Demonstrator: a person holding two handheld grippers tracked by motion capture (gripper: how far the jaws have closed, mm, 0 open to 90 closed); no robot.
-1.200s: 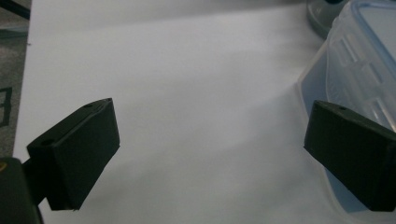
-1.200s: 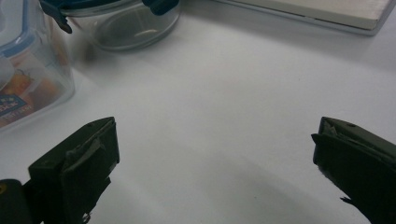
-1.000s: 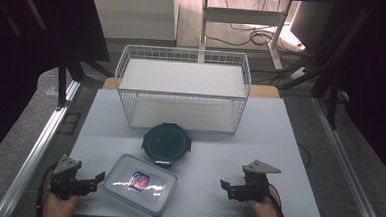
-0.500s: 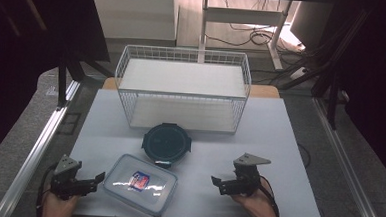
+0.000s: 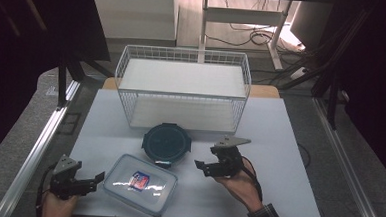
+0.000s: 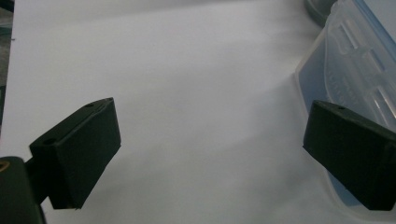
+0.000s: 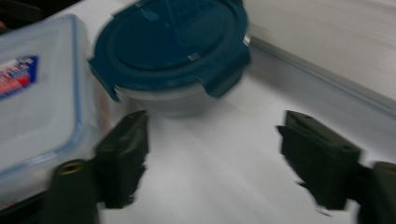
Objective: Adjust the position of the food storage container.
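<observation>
Dark-blue round lidded plastic container (image 5: 166, 143) on white counter (image 5: 279, 143), just before wire basket (image 5: 183, 73), beside clear rectangular box (image 5: 139, 183). Right gripper (image 5: 203, 168) near, fingers just been closing, nothing between: centre around rim before squeezing. Left gripper (image 5: 96, 179) wide, empty.

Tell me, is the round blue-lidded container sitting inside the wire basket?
No, the round container stands on the table in front of the wire basket.

White table (image 5: 289, 143) on grey floor (image 5: 36, 95); beyond it, perhaps a desk frame (image 5: 246, 16).
</observation>
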